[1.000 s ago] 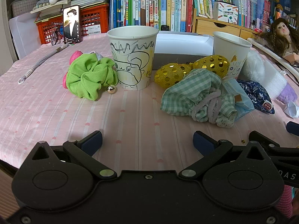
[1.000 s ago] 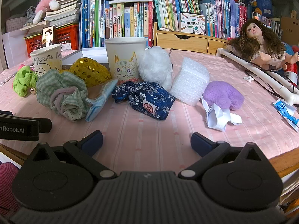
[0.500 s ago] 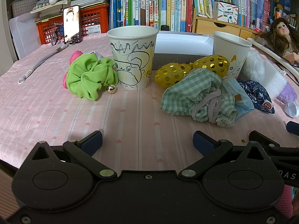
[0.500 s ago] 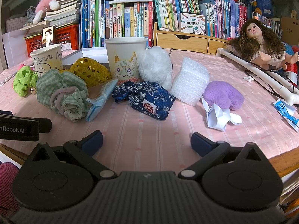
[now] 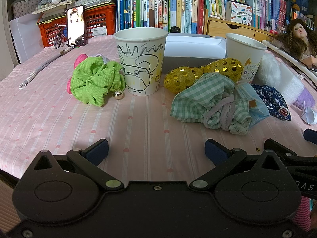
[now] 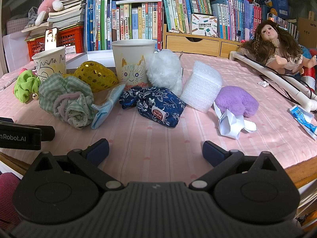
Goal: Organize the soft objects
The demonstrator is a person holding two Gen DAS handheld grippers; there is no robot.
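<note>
Left wrist view showed the left gripper [image 5: 156, 148] released, its blue pads wide apart and empty, low over the pink cloth [image 5: 59, 119] in front of the frog cup [image 5: 141, 63]. A green scrunchie [image 5: 95, 81] lay touching that cup's left side, a small bell [image 5: 118, 94] at its foot. Right of the cup sat two gold sequin pieces [image 5: 183, 79], and in front of them a checked bundle [image 5: 210, 101] with a blue mask [image 5: 251, 103] against its right edge. Behind the cup stood a grey box [image 5: 194, 49].

Right wrist view showed the right gripper [image 6: 155, 148] likewise released and holding nothing. Further right of the frog cup [image 6: 50, 63] stood the cat cup [image 6: 133, 63], a white fluff ball [image 6: 164, 69] touching it. A navy pouch [image 6: 158, 105] lay in front of the cat cup, then a foam block [image 6: 202, 87], a purple plush [image 6: 237, 101] and crumpled paper [image 6: 231, 125] further right. A doll [image 6: 277, 45] lay far right.
</note>
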